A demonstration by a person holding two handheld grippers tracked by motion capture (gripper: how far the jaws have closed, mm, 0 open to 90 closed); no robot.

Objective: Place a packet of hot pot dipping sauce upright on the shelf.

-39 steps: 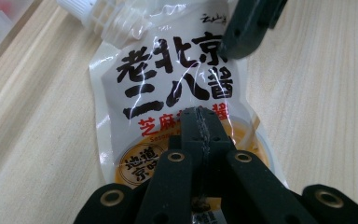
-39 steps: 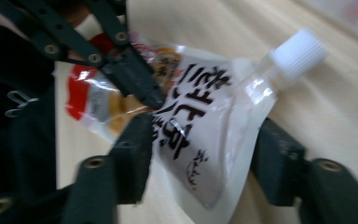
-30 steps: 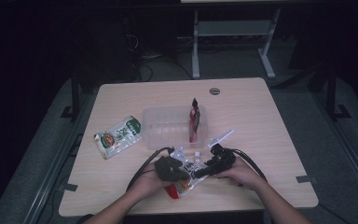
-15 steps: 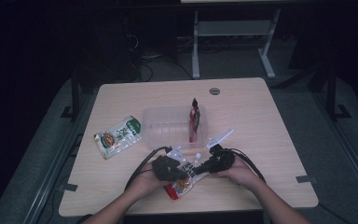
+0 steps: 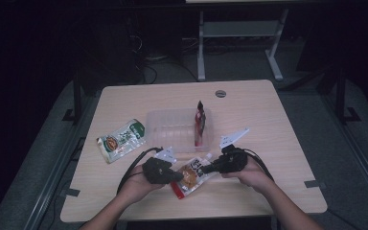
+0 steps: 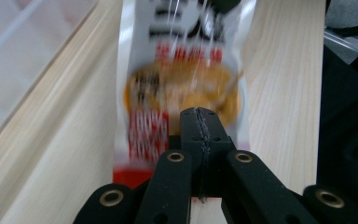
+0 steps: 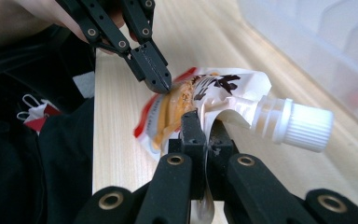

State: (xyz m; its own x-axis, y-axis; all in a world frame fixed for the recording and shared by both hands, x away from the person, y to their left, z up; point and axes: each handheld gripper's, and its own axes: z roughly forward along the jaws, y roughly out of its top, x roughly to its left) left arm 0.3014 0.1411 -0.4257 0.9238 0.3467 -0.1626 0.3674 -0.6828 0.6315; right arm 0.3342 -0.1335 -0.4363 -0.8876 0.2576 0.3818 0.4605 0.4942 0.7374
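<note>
A white spouted pouch (image 5: 190,178) with an orange food picture and a red bottom edge hangs just above the table's front, held between my two grippers. My left gripper (image 5: 178,178) is shut on its lower part; in the left gripper view the jaws (image 6: 199,114) pinch the pouch (image 6: 182,79) by its printed face. My right gripper (image 5: 206,168) is shut on the pouch's top edge next to the spout. In the right gripper view its jaws (image 7: 201,123) clamp the crumpled pouch (image 7: 223,86) beside the white screw cap (image 7: 307,126), and the left gripper (image 7: 156,79) bites the far end.
A clear plastic container (image 5: 172,129) sits mid-table with a dark red packet (image 5: 200,122) standing at its right end. A green and white snack bag (image 5: 122,140) lies to the left. A round cable hole (image 5: 220,93) marks the far side. The table's front edge (image 5: 196,211) is close.
Both hands have risen a little with the pouch between them, and the right gripper has shut on the pouch's top by the spout.
</note>
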